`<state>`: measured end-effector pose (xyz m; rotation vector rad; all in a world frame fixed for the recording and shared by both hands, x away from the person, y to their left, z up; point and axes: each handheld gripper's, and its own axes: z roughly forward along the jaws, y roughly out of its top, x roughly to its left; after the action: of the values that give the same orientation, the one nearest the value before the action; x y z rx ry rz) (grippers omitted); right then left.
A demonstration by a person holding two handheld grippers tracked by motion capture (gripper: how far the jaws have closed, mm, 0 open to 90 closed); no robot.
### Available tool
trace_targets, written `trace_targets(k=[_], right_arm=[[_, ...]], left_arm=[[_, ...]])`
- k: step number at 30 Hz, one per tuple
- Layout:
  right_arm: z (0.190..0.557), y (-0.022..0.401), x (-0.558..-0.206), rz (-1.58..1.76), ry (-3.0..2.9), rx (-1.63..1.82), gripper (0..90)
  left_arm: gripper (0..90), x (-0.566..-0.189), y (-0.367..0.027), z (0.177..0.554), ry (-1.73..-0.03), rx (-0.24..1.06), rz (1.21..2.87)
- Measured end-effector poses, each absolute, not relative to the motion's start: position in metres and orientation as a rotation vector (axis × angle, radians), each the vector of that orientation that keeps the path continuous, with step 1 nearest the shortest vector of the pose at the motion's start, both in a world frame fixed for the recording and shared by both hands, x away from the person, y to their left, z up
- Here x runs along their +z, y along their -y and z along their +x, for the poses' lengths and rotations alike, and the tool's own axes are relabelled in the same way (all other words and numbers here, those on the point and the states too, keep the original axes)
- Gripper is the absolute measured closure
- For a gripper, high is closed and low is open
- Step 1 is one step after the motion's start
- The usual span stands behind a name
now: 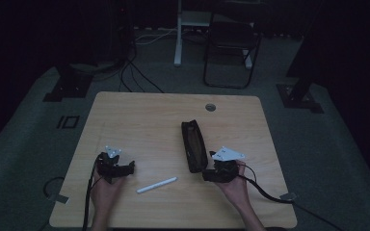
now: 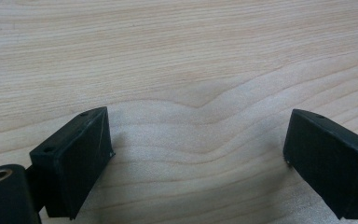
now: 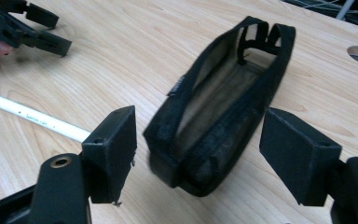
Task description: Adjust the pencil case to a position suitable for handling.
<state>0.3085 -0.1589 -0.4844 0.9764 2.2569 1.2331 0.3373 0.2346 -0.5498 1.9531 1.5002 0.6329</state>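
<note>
The white pen [image 1: 157, 185] lies flat on the table [image 1: 144, 120] in the lower middle of the high view, between the two hands. Its long axis runs from lower left to upper right of that frame, a little tilted. The black pencil case [image 1: 194, 146] lies open just right of centre, with its long axis going almost straight up the frame, so the pen and the case are not parallel.

The left claw [image 1: 131, 167] is at the lower left, near the pen's left end but apart from it. In the left gripper view its jaws stand wide apart and there is nothing between them but bare wood. The right claw [image 1: 207, 175] is at the lower right, just beside the near end of the case. In the right gripper view its jaws are also wide and hold nothing; the case [image 3: 219, 107] sits between them farther off, its zip mouth facing up, and the pen [image 3: 39, 119] passes behind the jaw at the left of the frame.

I judge the left claw to be the nearer one to the pen. To grasp it, the jaws must close across the thin body, so the hand needs to turn until the jaw gap crosses the pen's axis.
</note>
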Motion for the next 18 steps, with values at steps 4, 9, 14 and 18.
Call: trace_targets(k=[4, 9, 14, 18], right_arm=[[0.307, 0.154, -0.485, 0.972, -2.267, 1.236, 25.4], [0.308, 0.152, -0.489, 0.971, -2.262, 1.180, 25.9], [0.311, 0.164, -0.490, 1.017, -2.241, 1.146, 27.5], [0.312, 0.173, -0.489, 1.043, -2.218, 1.129, 27.6]], left_arm=[[8.1, -0.550, -0.235, 0.337, -1.502, 0.634, 1.955], [8.1, -0.550, -0.235, 0.337, -1.502, 0.634, 1.955], [8.1, -0.550, -0.235, 0.337, -1.501, 0.633, 1.955], [8.0, -0.550, -0.235, 0.337, -1.501, 0.634, 1.954]])
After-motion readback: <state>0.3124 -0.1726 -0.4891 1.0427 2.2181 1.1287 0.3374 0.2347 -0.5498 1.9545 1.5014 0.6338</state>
